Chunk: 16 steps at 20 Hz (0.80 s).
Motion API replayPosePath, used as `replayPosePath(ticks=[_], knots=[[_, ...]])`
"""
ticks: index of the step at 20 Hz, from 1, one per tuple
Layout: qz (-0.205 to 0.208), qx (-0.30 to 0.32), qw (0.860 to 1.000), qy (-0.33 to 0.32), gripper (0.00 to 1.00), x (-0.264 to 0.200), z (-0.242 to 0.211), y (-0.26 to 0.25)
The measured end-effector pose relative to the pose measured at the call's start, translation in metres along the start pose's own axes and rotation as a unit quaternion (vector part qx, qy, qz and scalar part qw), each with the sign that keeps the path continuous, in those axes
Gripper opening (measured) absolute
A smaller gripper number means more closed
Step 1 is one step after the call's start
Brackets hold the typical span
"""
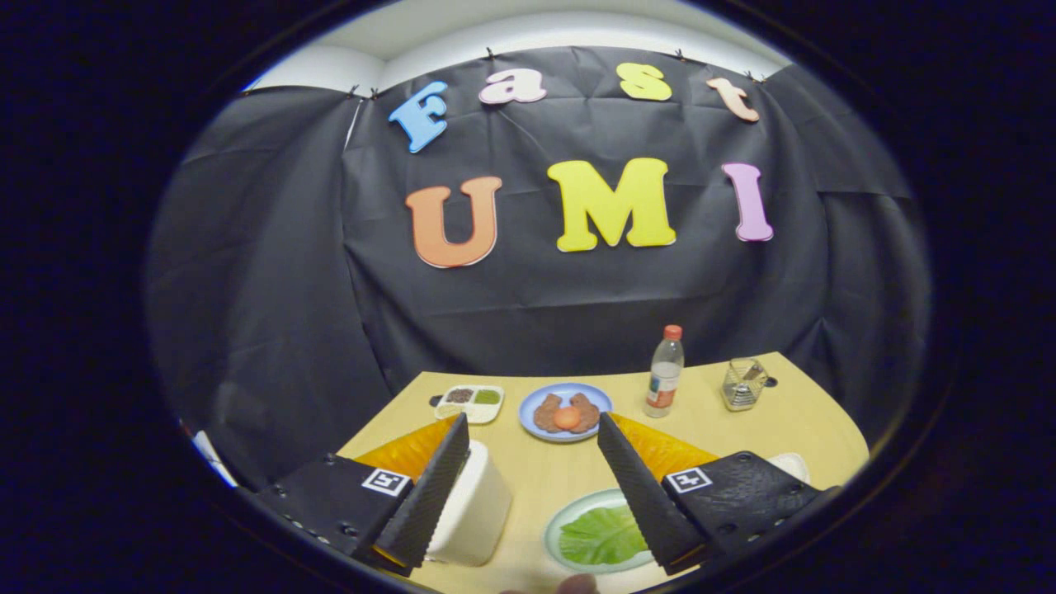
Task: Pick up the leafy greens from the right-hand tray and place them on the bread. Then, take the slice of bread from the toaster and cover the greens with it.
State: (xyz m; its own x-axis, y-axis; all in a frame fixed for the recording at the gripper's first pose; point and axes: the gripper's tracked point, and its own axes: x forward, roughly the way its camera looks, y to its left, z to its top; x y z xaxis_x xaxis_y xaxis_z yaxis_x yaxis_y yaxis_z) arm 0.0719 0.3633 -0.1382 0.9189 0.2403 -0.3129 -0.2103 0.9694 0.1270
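Pale yellow wood makes up the table point(718, 429) that I am looking across, and my tool point(532, 429) hangs above it with its fingers spread wide apart, pinching nothing. Between the fingers and low in my view, the leafy greens point(601, 536) lie flat on a light green plate point(561, 516), partly covered by the right finger point(639, 487). Beside the left finger point(433, 487), a white blocky appliance, which I take for the toaster point(474, 511), stands on the table; the finger hides part of it, and I cannot tell whether a slice of bread sits in it. Beyond the fingertips, a blue plate point(528, 412) holds two brownish pieces with a round orange thing between them; whether those pieces are the bread I cannot tell. Just left of that plate lies a small white tray point(470, 403) with compartments, one dark and one green. To the right of the blue plate stands a clear bottle point(665, 371) with a red cap, upright, and farther right a clear glass container point(742, 384) sits near the table's far corner. Orange shapes show just behind each finger, touching the table's surface. Black cloth point(264, 289) hangs behind the table as the booth's wall.
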Motion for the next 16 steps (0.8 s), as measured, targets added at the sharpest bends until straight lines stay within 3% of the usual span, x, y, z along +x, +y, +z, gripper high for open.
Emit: replayPosePath(ticks=[6, 15, 16], knots=[[0.016, -0.012, 0.999, 0.028, 0.96, 0.026, -0.034, 0.079], [-0.011, -0.041, 0.996, 0.083, 0.9, 0.075, -0.096, 0.1], [-0.013, -0.044, 0.995, 0.088, 0.83, 0.077, -0.1, 0.099]])
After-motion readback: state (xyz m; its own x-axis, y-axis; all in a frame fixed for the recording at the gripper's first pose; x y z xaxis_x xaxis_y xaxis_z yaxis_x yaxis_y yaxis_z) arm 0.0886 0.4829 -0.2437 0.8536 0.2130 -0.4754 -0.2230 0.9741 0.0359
